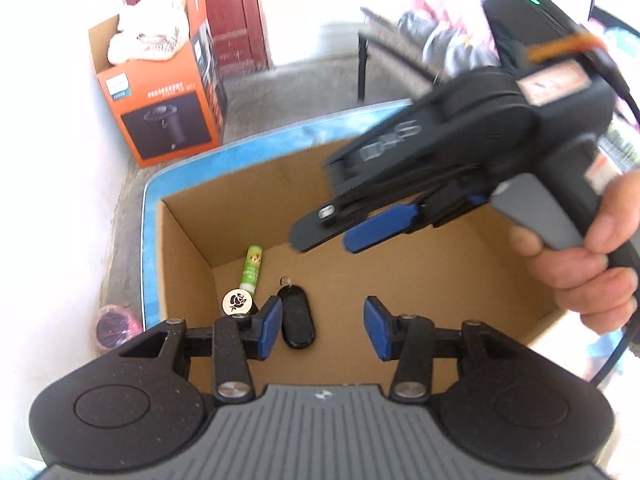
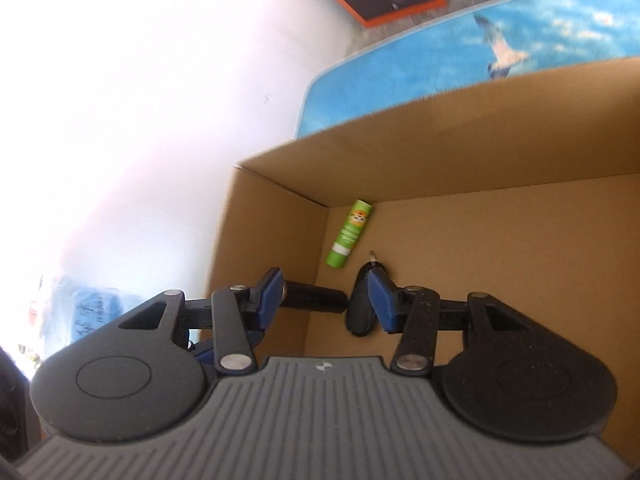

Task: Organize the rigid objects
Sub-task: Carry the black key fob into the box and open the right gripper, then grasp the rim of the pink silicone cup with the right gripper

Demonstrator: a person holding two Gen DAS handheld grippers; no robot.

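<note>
Three small things lie at the 9 o'clock corner of our cardboard box (image 1: pixel 400 280): a green tube (image 1: pixel 251 267) near the corner fold, a black key fob (image 1: pixel 297 320) just beside it toward 3 o'clock, and a round white disc with a rose mark (image 1: pixel 239 301) at the tube's near end. From the fob toward 3 o'clock the box floor lies bare, bounded by upright walls at 12 and 9 o'clock.

We hold our left gripper (image 1: pixel 323 328) above the near rim, its jaws wide with nothing between them; the fob shows just inside the left pad. Our right gripper (image 1: pixel 340 232) hangs over the box middle from 2 o'clock, gripped by our right hand (image 1: pixel 592 264); from its own camera the jaws stand wide and hold nothing, though the side view blurs them.

Only the left view shows the disc, an orange carton (image 1: pixel 160 92) on the floor at 11 o'clock, and a red door (image 1: pixel 224 8). Only the right view shows the seagull print on the blue mat (image 2: pixel 520 56) under the box, and a black cylinder (image 2: pixel 316 300) crossing between its pads; we cannot tell what that is.
</note>
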